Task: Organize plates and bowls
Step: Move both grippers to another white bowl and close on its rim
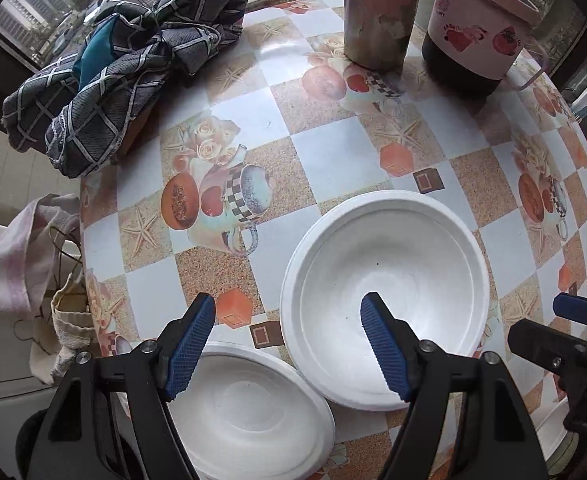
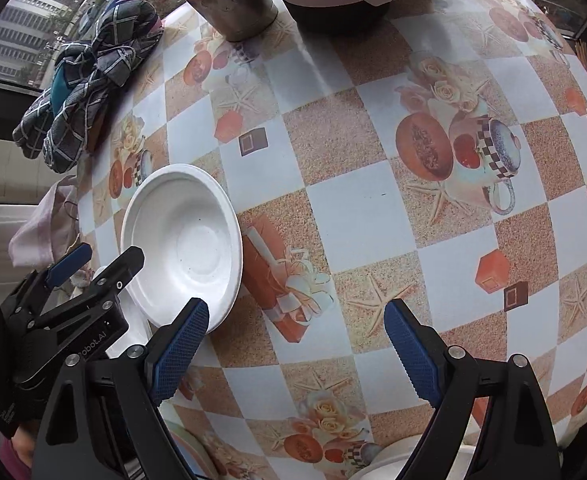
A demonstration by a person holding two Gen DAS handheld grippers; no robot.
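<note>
A white bowl (image 1: 389, 264) sits on the patterned table; it also shows in the right wrist view (image 2: 189, 240) at the left. A second white bowl (image 1: 253, 412) lies at the near table edge. My left gripper (image 1: 289, 316) is open and empty, its right finger over the first bowl's near side and its left finger above the second bowl. My right gripper (image 2: 293, 324) is open and empty over bare tablecloth, right of the first bowl. It shows at the right edge of the left wrist view (image 1: 573, 320). Another white dish (image 2: 405, 456) peeks in at the bottom edge.
A checked grey cloth (image 1: 125, 68) is heaped at the table's far left. A tall pink tumbler (image 1: 377, 12) and a pink lidded jar (image 1: 481, 28) stand at the far side. A pale cloth and bag (image 1: 33, 264) hang off the left edge.
</note>
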